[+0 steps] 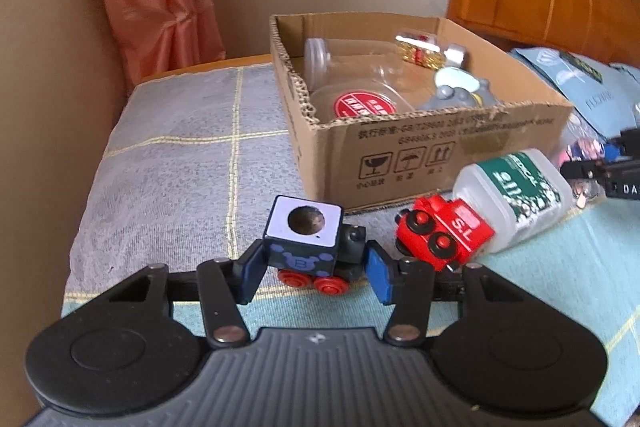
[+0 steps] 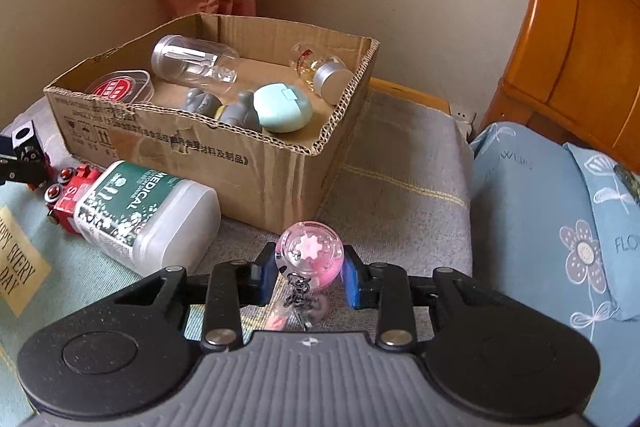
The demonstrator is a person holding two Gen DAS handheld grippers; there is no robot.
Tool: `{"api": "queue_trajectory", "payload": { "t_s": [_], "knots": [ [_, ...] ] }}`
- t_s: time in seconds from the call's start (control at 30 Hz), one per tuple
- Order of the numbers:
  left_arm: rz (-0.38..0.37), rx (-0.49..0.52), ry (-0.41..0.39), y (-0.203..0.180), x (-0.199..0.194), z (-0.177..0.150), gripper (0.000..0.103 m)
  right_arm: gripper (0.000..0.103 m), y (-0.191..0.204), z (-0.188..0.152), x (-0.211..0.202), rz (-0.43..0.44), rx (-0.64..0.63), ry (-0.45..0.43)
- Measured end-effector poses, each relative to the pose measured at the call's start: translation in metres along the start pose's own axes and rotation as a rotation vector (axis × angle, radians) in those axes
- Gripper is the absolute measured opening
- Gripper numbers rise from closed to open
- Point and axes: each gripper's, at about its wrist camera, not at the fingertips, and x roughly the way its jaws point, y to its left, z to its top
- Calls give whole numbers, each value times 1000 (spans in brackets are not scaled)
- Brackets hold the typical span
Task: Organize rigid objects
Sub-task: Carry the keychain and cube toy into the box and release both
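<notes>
Left wrist view: at lower centre, the left gripper has its blue pads against a black toy train, apparently gripping it on the bedspread. A red toy train and a white medical bottle lie at centre right, outside the cardboard box, which already holds several items.

Right wrist view: at lower centre, the right gripper clamps a pink ball keychain. The box at upper left holds jars, a mint case and grey figures. Judged roughly half done: four objects remain outside.

Jar before box (train left).
</notes>
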Motion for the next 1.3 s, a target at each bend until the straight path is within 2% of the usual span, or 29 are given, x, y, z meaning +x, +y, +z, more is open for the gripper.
{"api": "queue_trajectory", "payload": {
  "t_s": [0.23,0.5,0.67,0.83,1.1,1.3],
  "knots": [
    [-40,98,33,-3,-18,9,52,38,5,2,-18,16,-59,2],
    [-109,157,47,-7,-44,30,52,38,4,8,-38,53,-73,-3],
    [-128,198,29,-10,-61,54,52,38,-1,21,-55,83,-70,-19],
    [-135,239,-8,-15,-71,82,52,38,-5,43,-77,75,-88,-79],
    [-133,289,-47,-25,-57,131,52,38,-8,94,-92,75,-143,-170],
    [-133,300,-30,-33,-27,163,52,38,-8,124,-67,117,-126,-161]
  ]
}}
